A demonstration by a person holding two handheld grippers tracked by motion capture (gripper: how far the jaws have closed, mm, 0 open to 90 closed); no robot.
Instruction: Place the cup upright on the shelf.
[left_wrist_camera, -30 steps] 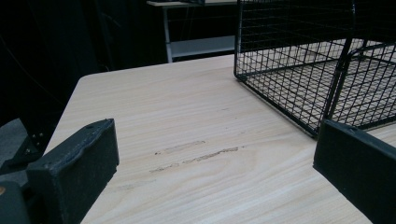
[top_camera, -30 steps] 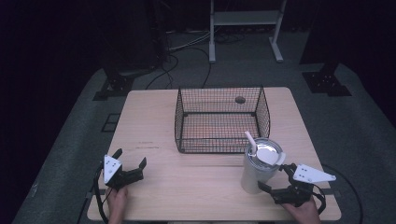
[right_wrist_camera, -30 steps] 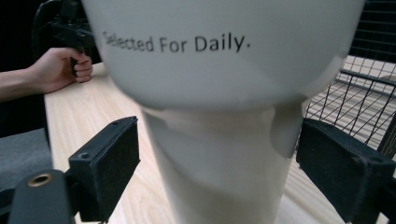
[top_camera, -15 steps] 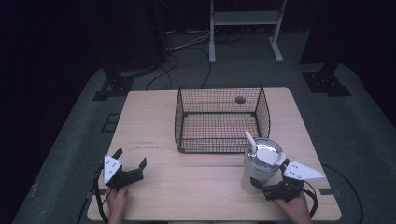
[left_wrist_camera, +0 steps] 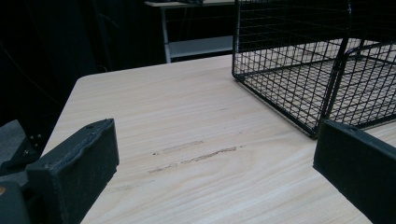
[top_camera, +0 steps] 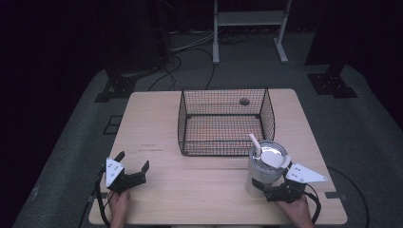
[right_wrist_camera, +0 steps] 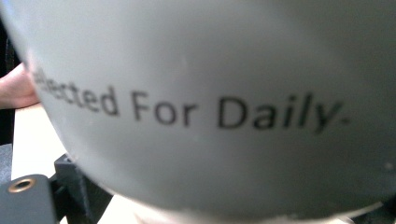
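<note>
Right gripper point(top_camera: 273, 190) clamped on grey tumbler point(top_camera: 264, 167) just before wire basket point(top_camera: 223, 121); left gripper point(top_camera: 127, 171) spread wide.

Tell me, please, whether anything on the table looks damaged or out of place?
Only a scuffed streak in the table surface, ahead of the left gripper. The cup stands upright.

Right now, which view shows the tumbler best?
The high view: the whole tumbler shows, with lid, straw and its spot beside the wire basket. The right gripper view shows just a blurred stretch of its grey wall with printed lettering.
</note>
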